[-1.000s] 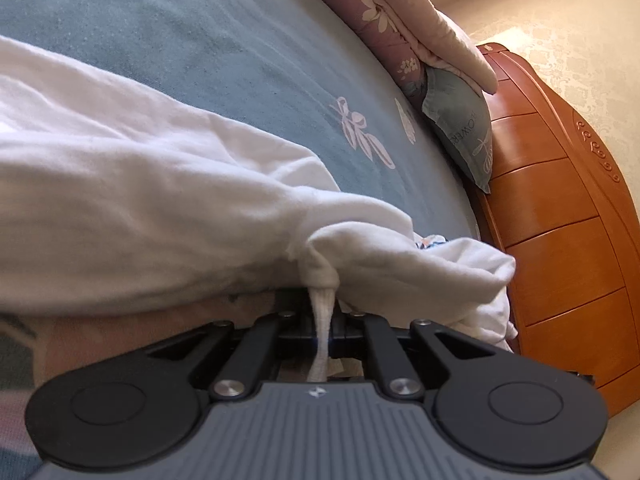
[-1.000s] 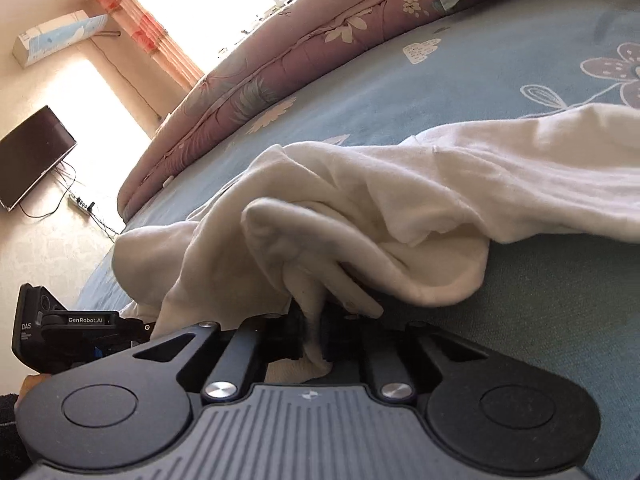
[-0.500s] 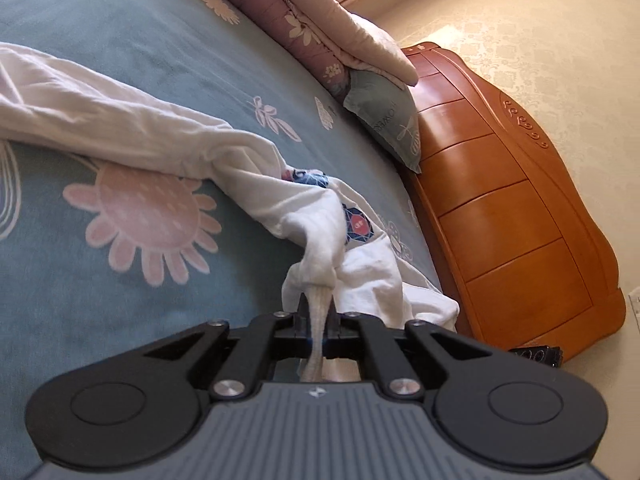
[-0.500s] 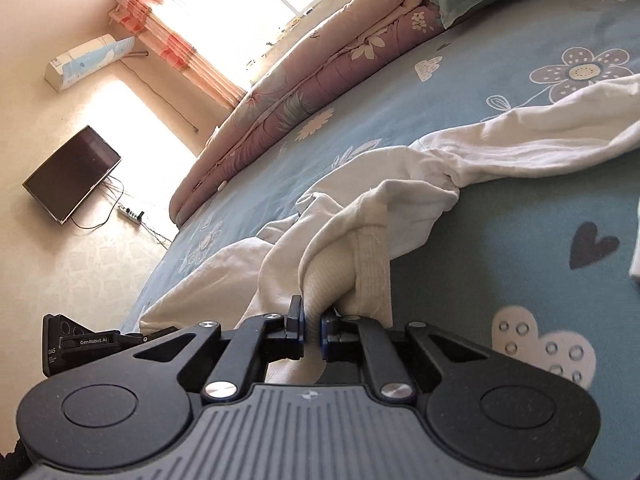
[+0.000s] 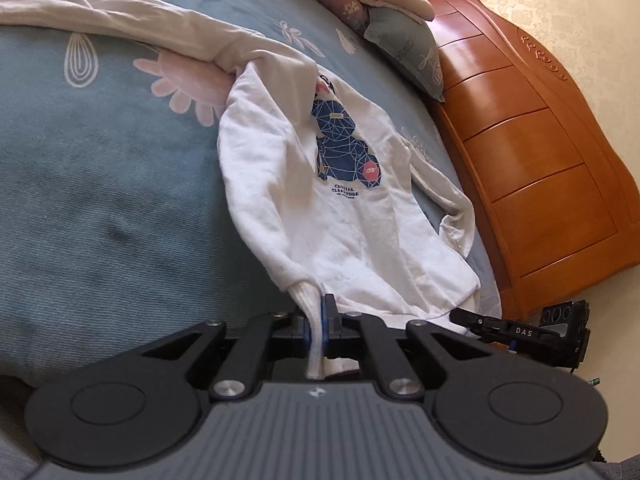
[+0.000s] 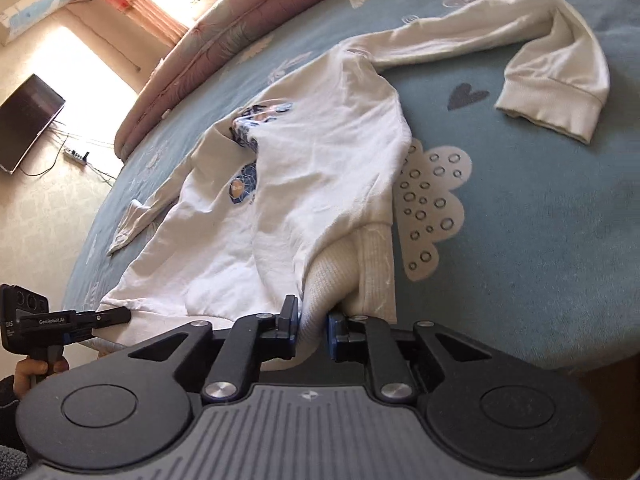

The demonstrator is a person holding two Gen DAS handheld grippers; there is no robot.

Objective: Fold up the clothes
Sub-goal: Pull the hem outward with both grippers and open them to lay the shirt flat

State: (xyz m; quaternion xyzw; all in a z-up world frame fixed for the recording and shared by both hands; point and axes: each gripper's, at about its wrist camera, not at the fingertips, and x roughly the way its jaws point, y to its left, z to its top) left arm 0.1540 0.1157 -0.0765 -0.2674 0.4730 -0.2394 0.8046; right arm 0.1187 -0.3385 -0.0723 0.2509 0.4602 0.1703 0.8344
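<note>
The white sweatshirt is spread on the bed; its ribbed hem is clamped by the left hand-held gripper, tilted downward, while the right hand-held gripper's jaws have just been parting around the hem.

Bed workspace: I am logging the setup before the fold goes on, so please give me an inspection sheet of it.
Surface: blue flowered bed sheet, wrinkled.
Job's things: one white sweatshirt, print side up, partly spread; one sleeve bent out to the side.
Clutter: rolled quilt and pillow along the far edge.
Grippers: left tool shut on the ribbed hem; right tool has just been opening, with the hem between its jaws.
Cables: power strip with leads on the floor, away from the bed.
Surroundings: wooden headboard, dark screen, sunlit curtain.
</note>
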